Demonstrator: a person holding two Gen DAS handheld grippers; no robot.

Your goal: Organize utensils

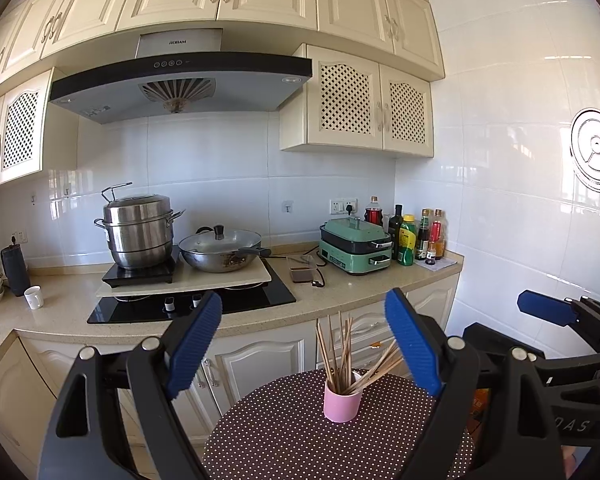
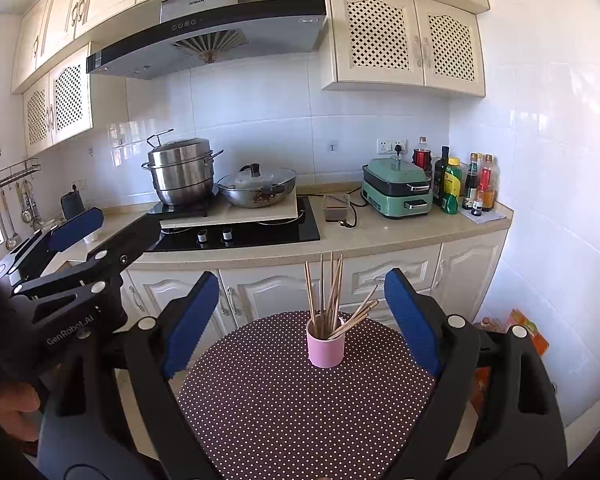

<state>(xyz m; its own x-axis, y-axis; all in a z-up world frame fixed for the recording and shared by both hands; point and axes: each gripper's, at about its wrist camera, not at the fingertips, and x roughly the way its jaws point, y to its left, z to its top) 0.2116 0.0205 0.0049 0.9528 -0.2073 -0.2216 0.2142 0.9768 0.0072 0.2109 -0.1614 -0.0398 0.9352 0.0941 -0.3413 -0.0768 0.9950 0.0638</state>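
A pink cup stood on the polka-dot round table, toward its far half, and held a bundle of wooden chopsticks. Most of them stood near upright, probably because their lower ends were crowded together inside the cup; a few leaned off to the right over the rim, likely having slid until the lip caught them. Roughly ten to a dozen sticks showed, though the overlap made an exact count impossible. None lay loose on the table beside the cup.

The left gripper and the right gripper both hung nearer the viewer than the cup, jaws spread wide with nothing between the blue pads, so neither grasped anything. Each pointed at the cup, which suggested the sticks were the thing being attended to. A hand showed behind the left gripper.

Beyond the cup ran the counter: one steel steamer pot and one lidded wok on the hob, one green electric grill to the right, then about six bottles clustered in the corner, probably kept within reach of the cooking.
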